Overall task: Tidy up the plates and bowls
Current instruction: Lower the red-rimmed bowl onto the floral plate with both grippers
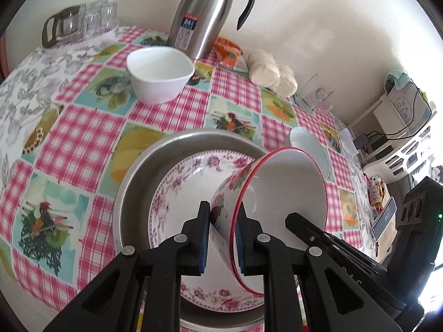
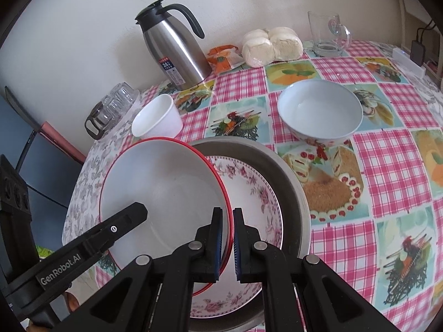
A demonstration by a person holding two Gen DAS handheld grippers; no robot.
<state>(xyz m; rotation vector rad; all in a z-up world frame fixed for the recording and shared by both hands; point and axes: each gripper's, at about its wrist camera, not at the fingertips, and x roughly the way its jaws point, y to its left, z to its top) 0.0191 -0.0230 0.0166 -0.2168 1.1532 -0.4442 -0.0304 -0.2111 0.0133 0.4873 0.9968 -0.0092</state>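
A red-rimmed bowl (image 1: 288, 193) is held tilted above a pink floral plate (image 1: 188, 182) that lies in a metal tray (image 1: 144, 163). My left gripper (image 1: 223, 238) is shut on the bowl's rim. My right gripper (image 2: 227, 242) is shut on the opposite rim of the same bowl (image 2: 163, 193), over the floral plate (image 2: 257, 193) and tray (image 2: 290, 171). A small white bowl (image 1: 160, 74) stands at the far left; it also shows in the right wrist view (image 2: 157, 120). A light blue bowl (image 2: 319, 110) stands right of the tray; its rim shows behind the held bowl (image 1: 310, 144).
On the checked tablecloth (image 2: 387, 166) stand a steel thermos (image 2: 174, 52), a glass mug (image 2: 326, 34), wrapped buns (image 2: 271, 44), an orange packet (image 2: 224, 56) and upturned glasses (image 2: 113, 108) on a tray. A shelf with cables (image 1: 401, 127) lies beyond the table's right edge.
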